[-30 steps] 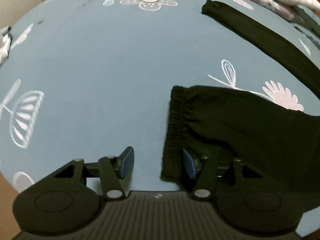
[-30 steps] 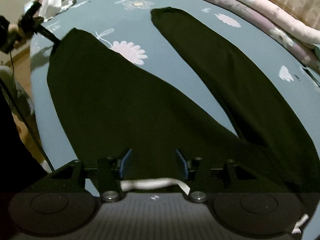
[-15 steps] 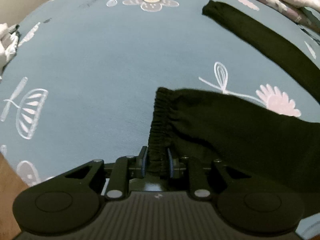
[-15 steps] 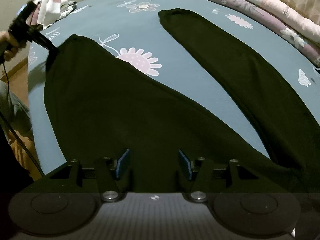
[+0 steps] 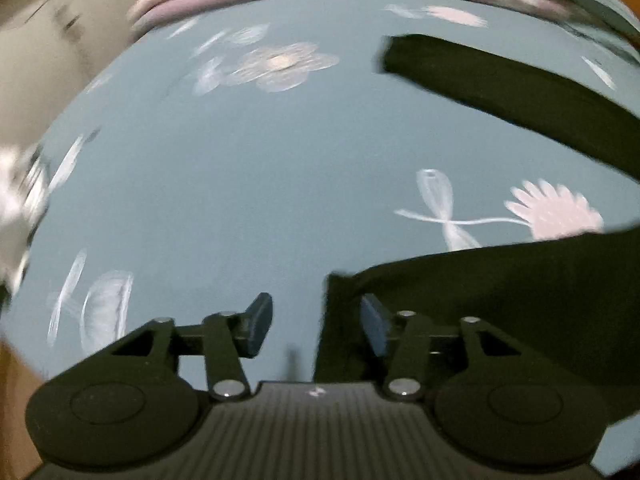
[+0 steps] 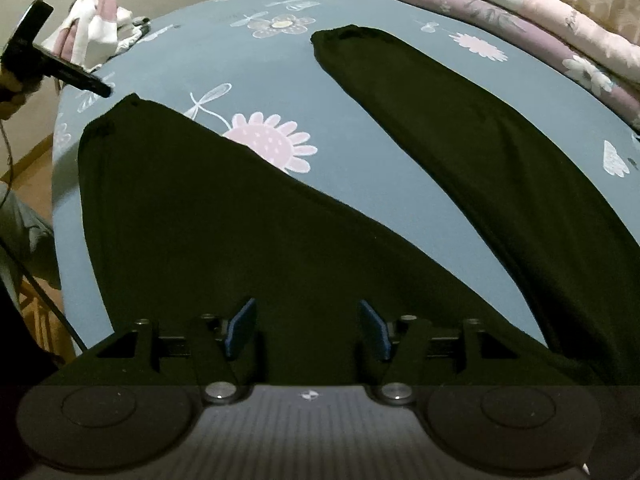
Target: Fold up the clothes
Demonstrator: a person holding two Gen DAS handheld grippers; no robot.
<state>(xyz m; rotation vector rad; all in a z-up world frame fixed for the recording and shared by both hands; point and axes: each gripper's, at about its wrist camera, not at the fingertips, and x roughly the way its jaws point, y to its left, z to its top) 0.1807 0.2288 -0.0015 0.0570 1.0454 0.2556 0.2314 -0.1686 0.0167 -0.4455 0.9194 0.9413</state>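
Black trousers lie spread flat on a blue flower-print bed sheet (image 6: 372,160), the two legs fanned apart. The near leg (image 6: 220,220) ends in a gathered cuff (image 5: 344,296) that rests between my left gripper's (image 5: 316,320) fingers, close to the right pad. That gripper is open, and this view is blurred. The far leg (image 5: 500,88) runs toward the back right. My right gripper (image 6: 307,328) hovers open over the upper part of the near leg. In the right wrist view the left gripper (image 6: 102,90) is held by a hand, its tip just beyond the cuff.
Folded pink and purple quilts (image 6: 520,12) are stacked along the far edge of the bed. A heap of white and pink clothing (image 6: 92,32) sits at the left corner. The bed's left edge drops to a wooden floor (image 6: 24,168).
My left gripper was shut on the near leg's cuff half a second ago and now stands open, the cuff lying on the sheet. The right gripper stayed open and drew back slightly.
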